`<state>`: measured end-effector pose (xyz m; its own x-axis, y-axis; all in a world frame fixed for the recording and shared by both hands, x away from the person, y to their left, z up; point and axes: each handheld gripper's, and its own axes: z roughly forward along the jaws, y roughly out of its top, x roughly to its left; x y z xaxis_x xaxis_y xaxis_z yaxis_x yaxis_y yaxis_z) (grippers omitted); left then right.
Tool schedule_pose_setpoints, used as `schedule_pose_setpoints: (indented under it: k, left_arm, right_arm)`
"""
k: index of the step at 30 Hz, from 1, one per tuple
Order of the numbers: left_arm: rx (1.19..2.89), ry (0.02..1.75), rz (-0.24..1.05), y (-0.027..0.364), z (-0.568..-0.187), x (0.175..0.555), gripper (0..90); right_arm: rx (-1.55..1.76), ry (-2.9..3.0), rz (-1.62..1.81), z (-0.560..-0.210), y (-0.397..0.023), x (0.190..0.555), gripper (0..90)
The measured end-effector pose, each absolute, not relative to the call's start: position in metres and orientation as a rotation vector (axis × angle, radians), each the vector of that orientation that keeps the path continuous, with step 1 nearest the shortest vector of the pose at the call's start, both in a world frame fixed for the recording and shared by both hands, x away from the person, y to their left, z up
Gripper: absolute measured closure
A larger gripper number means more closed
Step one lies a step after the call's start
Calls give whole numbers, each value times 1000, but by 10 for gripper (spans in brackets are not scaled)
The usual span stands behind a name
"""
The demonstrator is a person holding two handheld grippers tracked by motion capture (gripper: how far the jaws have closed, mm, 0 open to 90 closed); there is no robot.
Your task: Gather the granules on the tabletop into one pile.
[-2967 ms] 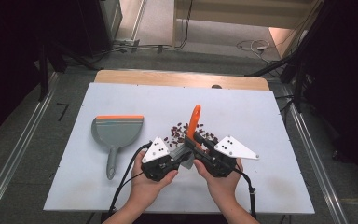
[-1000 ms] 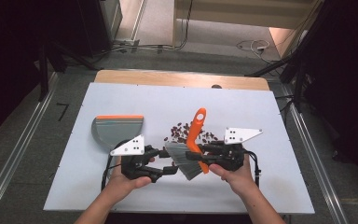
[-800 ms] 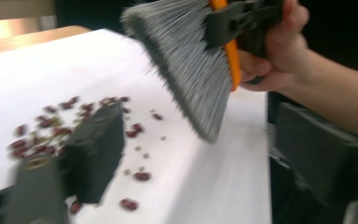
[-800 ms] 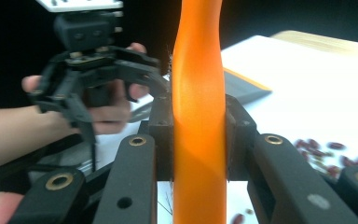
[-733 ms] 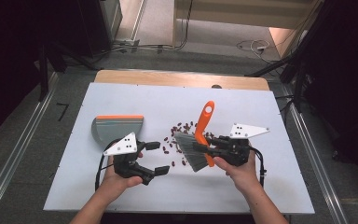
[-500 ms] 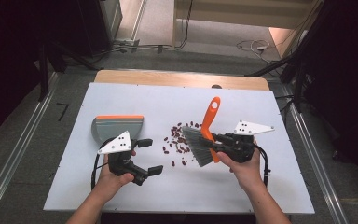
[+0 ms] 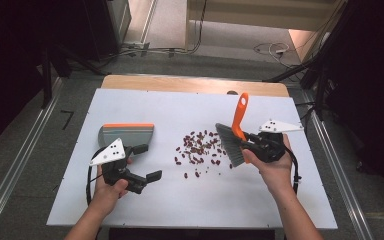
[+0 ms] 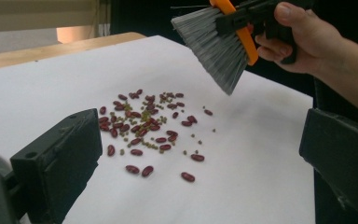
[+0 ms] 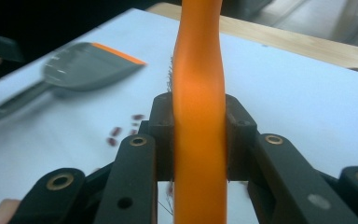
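The hand brush [image 7: 234,134], orange-handled with grey bristles, was clamped by its handle in the right gripper [image 7: 254,145], whose 2 black jaws pressed on either side of the orange handle [image 9: 199,116] in the right gripper view. The brush sat over the right half of the white table [image 7: 280,200], handle slanting up and away from the person, bristles [image 8: 214,44] pointing down toward the table. In the left gripper view the bristle tips hung clear above the surface, just beyond the far edge of the spilled beans.

Those beans [image 7: 198,149], dark red kidney beans mixed with small green ones [image 8: 142,119], lay loosely scattered at the table's middle, between the 2 grippers and just left of the brush.

The left gripper [image 7: 144,162] stood wide open with nothing between its jaws, having just been opening. It was held at the left side of the table, with its jaws toward the beans but well apart from them.

Just beyond the left gripper lay the grey dustpan [image 7: 126,135] with an orange strip along its far edge, flat on the table.
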<state>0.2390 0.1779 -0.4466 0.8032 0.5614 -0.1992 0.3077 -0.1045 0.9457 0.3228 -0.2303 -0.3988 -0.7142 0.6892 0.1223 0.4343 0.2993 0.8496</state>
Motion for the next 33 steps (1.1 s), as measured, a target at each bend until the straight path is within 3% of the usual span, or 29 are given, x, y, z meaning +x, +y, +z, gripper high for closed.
schedule_pose_setpoints:
  k: [15, 26, 33]
  left_arm:
    - [1726, 733, 269, 198, -458, 234, 0]
    - [1742, 734, 274, 198, -461, 233, 0]
    - [1734, 742, 278, 201, -462, 233, 0]
  right_arm:
    - [1107, 2307, 832, -405, -223, 374, 687]
    - [993, 2306, 421, -437, -174, 400, 686]
    - [929, 2373, 365, -446, -146, 404, 688]
